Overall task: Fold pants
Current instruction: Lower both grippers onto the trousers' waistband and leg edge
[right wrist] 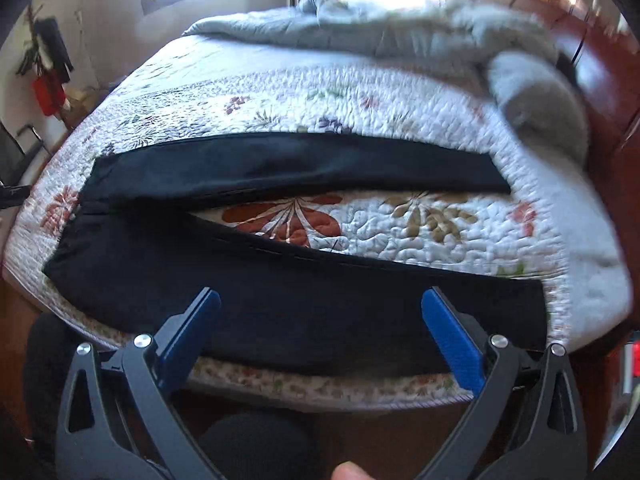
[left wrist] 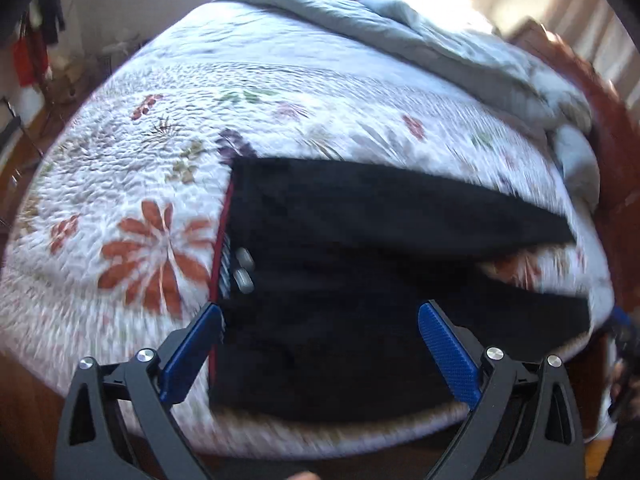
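The black pants lie flat on the floral quilt of a bed, waistband toward the left, the 2 legs running rightward and splayed so a wedge of quilt shows between them. The right gripper hovers over the near leg with its 2 blue fingers spread wide, holding nothing; the near leg's lower edge runs close along the quilt's front edge. The left gripper is likewise spread wide and empty, hanging over the waist end of the pants, its left finger just beside the waistband's red trim. 2 pale toggles sit on the fabric near that trim. Bare quilt stretches beyond the far leg up to a heaped grey blanket at the far side. No containers show.
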Demonstrator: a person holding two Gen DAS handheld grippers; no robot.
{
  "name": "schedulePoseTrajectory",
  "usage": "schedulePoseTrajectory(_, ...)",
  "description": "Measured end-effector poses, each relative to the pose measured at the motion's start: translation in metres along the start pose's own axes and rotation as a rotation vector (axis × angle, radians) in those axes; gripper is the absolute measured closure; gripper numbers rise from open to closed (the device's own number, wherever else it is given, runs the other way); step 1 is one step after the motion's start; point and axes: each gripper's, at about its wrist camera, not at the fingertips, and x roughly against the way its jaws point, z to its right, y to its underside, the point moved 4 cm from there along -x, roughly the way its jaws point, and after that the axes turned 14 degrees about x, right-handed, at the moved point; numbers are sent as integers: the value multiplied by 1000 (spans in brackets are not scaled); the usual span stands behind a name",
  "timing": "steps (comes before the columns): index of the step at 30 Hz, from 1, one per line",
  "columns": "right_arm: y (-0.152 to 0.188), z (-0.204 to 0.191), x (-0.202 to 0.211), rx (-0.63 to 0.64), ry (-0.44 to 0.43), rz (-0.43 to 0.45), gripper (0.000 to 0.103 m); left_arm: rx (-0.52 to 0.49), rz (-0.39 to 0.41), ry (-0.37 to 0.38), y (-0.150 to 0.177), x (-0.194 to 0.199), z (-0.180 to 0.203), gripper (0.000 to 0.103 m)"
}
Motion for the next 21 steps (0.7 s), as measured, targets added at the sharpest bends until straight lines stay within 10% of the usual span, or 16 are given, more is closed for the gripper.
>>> schedulePoseTrajectory(9,-36,60,-79,-186,-298,-77,4,111,-89,73,-139,-128,-70,4)
schedulePoseTrajectory(21,-73,140,-126,-219,-393,-102,3,-10,-274,126,-142,-217,-59,4)
